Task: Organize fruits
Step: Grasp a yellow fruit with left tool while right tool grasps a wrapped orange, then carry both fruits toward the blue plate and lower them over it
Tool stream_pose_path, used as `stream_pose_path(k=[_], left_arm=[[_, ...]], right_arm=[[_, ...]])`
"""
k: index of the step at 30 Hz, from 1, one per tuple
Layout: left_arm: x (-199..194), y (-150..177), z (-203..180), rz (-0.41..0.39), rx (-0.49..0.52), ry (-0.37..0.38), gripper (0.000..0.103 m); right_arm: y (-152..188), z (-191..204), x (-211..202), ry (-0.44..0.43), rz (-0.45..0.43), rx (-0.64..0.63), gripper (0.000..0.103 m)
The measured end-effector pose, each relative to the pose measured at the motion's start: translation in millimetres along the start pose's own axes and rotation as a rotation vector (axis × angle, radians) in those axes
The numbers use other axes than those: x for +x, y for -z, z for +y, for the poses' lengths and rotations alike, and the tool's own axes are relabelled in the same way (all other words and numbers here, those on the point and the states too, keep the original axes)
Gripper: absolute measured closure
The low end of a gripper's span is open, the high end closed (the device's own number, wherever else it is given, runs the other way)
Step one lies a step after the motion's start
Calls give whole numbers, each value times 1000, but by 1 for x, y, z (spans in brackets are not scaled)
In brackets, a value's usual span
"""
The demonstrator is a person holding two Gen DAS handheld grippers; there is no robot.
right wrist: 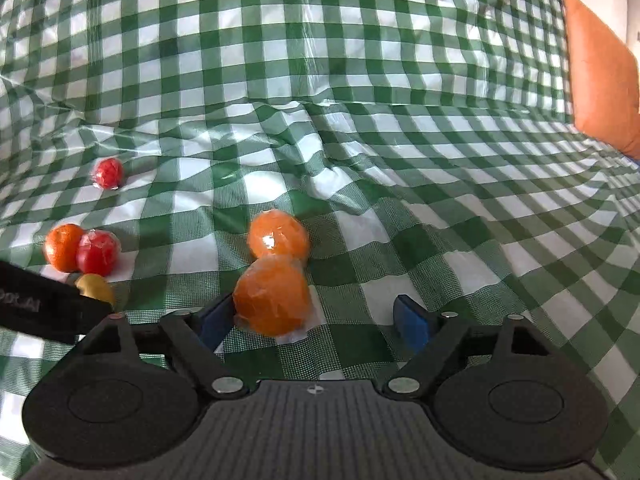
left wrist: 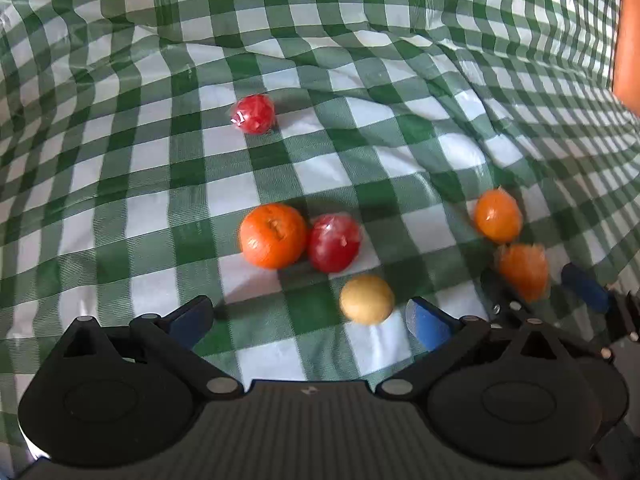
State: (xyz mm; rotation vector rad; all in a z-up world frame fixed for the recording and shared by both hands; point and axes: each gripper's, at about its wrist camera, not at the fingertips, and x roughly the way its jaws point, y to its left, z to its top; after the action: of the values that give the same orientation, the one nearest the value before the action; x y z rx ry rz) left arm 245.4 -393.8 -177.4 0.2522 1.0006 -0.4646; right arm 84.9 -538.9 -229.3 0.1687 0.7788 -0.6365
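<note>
A green-and-white checked cloth [left wrist: 320,160] covers a soft, rumpled surface, and six small round fruits lie on it. The landmark is a bare orange [left wrist: 273,236], which touches a plastic-wrapped red fruit [left wrist: 334,243] on its right side. Just in front of that pair, toward the camera, sits a small yellow fruit [left wrist: 367,299]. Farther back from the bare orange, well apart, lies a second wrapped red fruit [left wrist: 254,114]. Off to the right of the bare orange are two wrapped orange fruits, one behind the other: the farther one [right wrist: 279,238] rests on the cloth, and the nearer one [right wrist: 273,295] touches it. The right tool [right wrist: 316,320] has its blue-padded fingers spread wide, and the nearer wrapped orange fruit sits between them, against the left pad, with a clear gap to the right pad; whether it is lifted or resting on the cloth cannot be told. The left tool [left wrist: 312,316] is also spread wide and holds nothing; the yellow fruit lies just ahead of its fingers, near the right pad. An orange cushion [right wrist: 600,76] shows at the far right edge, well away from the bare orange.
</note>
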Motion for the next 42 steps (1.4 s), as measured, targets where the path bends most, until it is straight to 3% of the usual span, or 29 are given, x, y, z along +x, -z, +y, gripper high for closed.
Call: stream_pose_path(k=[2,3,4,5,12,18,21,25,33,42], left_arm=[[-4,0,-1,-9,22,32,33],[-6,1,-3,-7,48,40,58],[-9,2,-5,-17,78,44,73],[-8,2,-8,-19,91,49,73],[-41,13,8,-24,81,25,73],[-109,41,43,-24,47,-8,73],[-148,61,64,-22,35,-34,73],[-201,91,91,-28,25,-81,73],[-291,150,139,-55,-53,-118,73],[-371,222,186,-149,-177,-125,73]], right_arm=[[0,-1,0,2,-5,-6,22],[-1,0,-1,-6,-11,-11,35],[-1,1,-2,-22,-23,-25,57],[-2,2,-2,-27,-29,-39,64],[-8,-10,-11,10,-80,43,65],[-3,-21,-38,92,-107,104,65],[-4,-23,-72,73,-91,146,65],[-5,-9,-136,-22,-103,123,65],[21,51,-275,-280,-86,-60,65],[46,136,-381,-534,-65,-184,65]])
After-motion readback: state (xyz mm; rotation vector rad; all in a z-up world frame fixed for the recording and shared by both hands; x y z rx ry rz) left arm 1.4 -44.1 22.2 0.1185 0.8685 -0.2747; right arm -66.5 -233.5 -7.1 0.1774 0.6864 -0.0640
